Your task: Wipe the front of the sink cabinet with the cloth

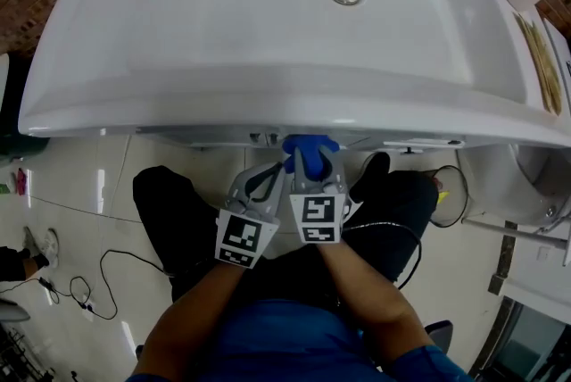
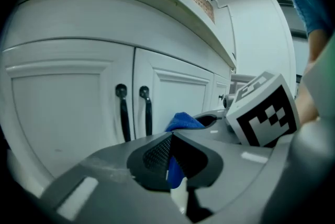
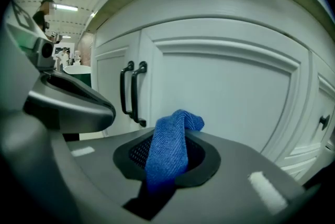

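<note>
Right gripper (image 3: 167, 163) clenched on the one blue cloth (image 3: 170, 144), held just off the cabinet front (image 3: 225, 97) under the sink's front rim (image 1: 268, 108). Left gripper (image 2: 172, 155) pinched closed alongside, seemingly empty. Best approach: press the cloth flat on the door panel, stroke evenly, skirt the two black handles (image 3: 122, 89)

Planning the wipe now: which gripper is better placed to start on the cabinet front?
Right. The right gripper is shut on the cloth, facing the cabinet door; the left gripper looks empty beside it.
</note>
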